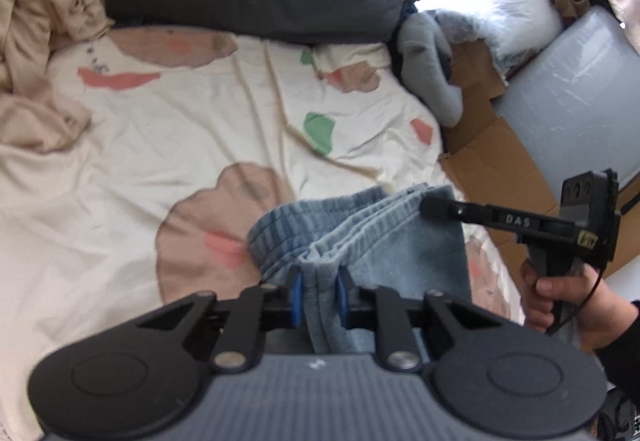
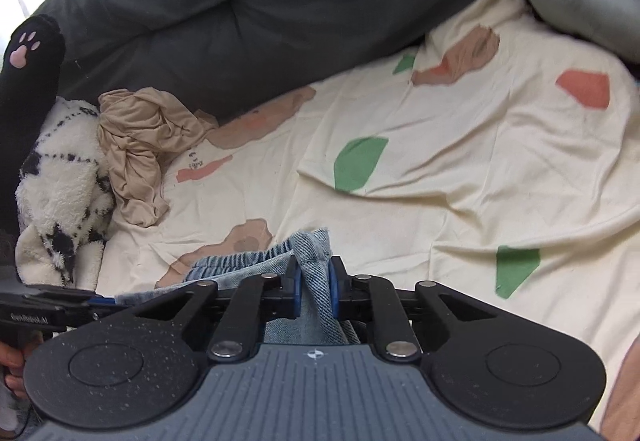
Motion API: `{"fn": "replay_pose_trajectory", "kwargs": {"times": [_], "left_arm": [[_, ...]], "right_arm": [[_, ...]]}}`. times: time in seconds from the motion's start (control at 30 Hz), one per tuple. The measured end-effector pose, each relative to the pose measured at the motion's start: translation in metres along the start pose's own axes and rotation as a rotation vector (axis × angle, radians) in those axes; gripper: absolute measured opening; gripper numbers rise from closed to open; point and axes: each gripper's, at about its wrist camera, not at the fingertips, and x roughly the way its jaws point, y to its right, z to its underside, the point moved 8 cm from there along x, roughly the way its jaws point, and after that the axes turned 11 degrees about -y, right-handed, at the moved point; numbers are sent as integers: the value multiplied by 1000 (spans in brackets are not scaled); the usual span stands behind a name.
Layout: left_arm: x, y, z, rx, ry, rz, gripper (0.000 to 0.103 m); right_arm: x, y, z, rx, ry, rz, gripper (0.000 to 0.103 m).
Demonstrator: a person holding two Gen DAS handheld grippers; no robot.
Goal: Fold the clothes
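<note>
Both tongs were clamped on the blue denim garment (image 1: 360,237), which hung bunched near the front edge of the patterned bedsheet (image 1: 160,129). The left gripper (image 1: 319,299) pinched a gathered fold by the elastic waistband, and the right gripper (image 2: 314,287) held a frayed corner of the same cloth between its blue pads. To my eye the garment was being lifted for its next fold. Doing that well would mean keeping both pinches firm, drawing the two held points apart until the edge ran taut and level, then laying it down on a smooth stretch of the sheet, well clear of the beige garment (image 2: 140,145) crumpled against the dark grey duvet (image 2: 260,1) at the far side of the sheet. Much stayed hidden: the lower part of the denim dropped behind the gripper bodies, so I could not tell whether it was shorts or trousers, or how many folds it already carried. The person showed only as a hand (image 1: 560,301) on the right handle, and the views were soft with blur.
</note>
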Motion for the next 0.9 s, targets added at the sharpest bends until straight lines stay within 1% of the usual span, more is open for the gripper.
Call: {"fn": "replay_pose_trajectory", "kwargs": {"times": [0.13,0.33,0.47,0.63,0.8,0.87,0.9], "left_arm": [[-1,17,-11,30,10,10,17],[13,22,-27,45,0,21,17],[26,22,-35,49,-20,13,17],[38,16,-41,30,-36,1,17],[48,1,-39,6,-52,-16,17],[50,-2,-37,4,-53,-29,17],[49,-1,-36,11,-53,-33,18]], "right_arm": [[-19,5,-2,23,36,31,12],[-33,19,-9,59,62,79,12],[-30,26,-14,76,53,116,12],[-22,32,-19,89,33,159,12],[-7,32,-21,94,7,172,12],[-3,33,-21,103,0,172,15],[-2,33,-21,109,-2,175,20]]}}
